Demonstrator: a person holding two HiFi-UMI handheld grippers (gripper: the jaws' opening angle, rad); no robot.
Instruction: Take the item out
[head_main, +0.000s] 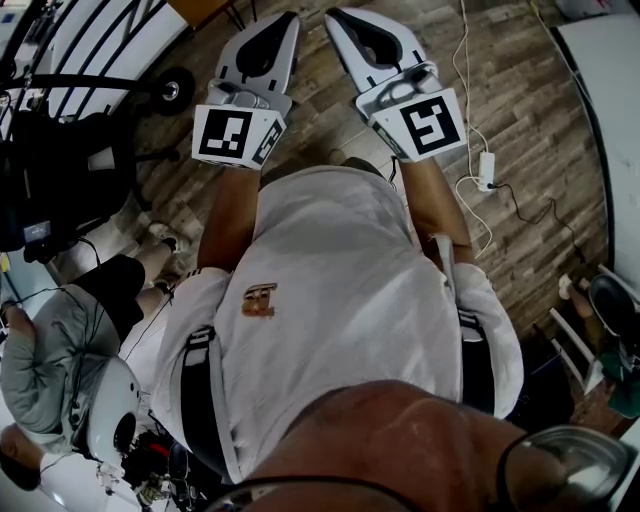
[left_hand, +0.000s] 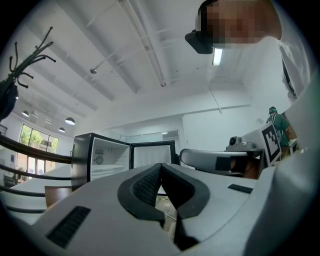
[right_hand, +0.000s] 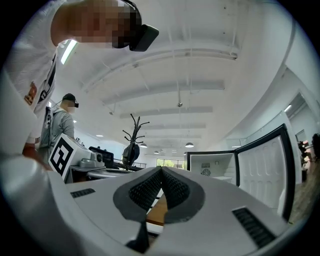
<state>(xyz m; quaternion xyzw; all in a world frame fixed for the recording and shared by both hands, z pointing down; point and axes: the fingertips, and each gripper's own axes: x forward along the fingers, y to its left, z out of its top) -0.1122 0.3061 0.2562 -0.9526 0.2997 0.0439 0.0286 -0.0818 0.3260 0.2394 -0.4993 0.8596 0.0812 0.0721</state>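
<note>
Up at twelve o'clock in the head view, the left gripper (head_main: 288, 18) and the right gripper (head_main: 335, 18) are held out side by side over a wooden floor (head_main: 520, 110). Each carries its marker cube (head_main: 238, 135) nearest the person's white shirt (head_main: 330, 290). Both claws are clenched with nothing between the pads. The left gripper view shows the ribbed pads meeting at a point (left_hand: 160, 165), and the right gripper view shows the same (right_hand: 161, 168).

Only the gripper views show the small fridge (left_hand: 107, 160). It stands open beyond the left jaws at about nine o'clock, with its door (left_hand: 152, 152) swung back. From the right gripper it sits at three o'clock (right_hand: 210, 167), its door (right_hand: 262, 165) nearer the edge. The white shelves inside are too small to tell which item is there. The head view does not reach the fridge.

Each gripper view also catches the other gripper beside it, and a second person (right_hand: 62, 125) standing behind. A coat stand (right_hand: 132, 132) rises at eleven o'clock beyond the right jaws, and its branches (left_hand: 35, 50) show at ten o'clock in the left view.

Only the head view shows a white cable (head_main: 470, 100) running to a power adapter (head_main: 487, 168) at two o'clock. It also shows someone in a grey top (head_main: 50, 350) at eight o'clock.
</note>
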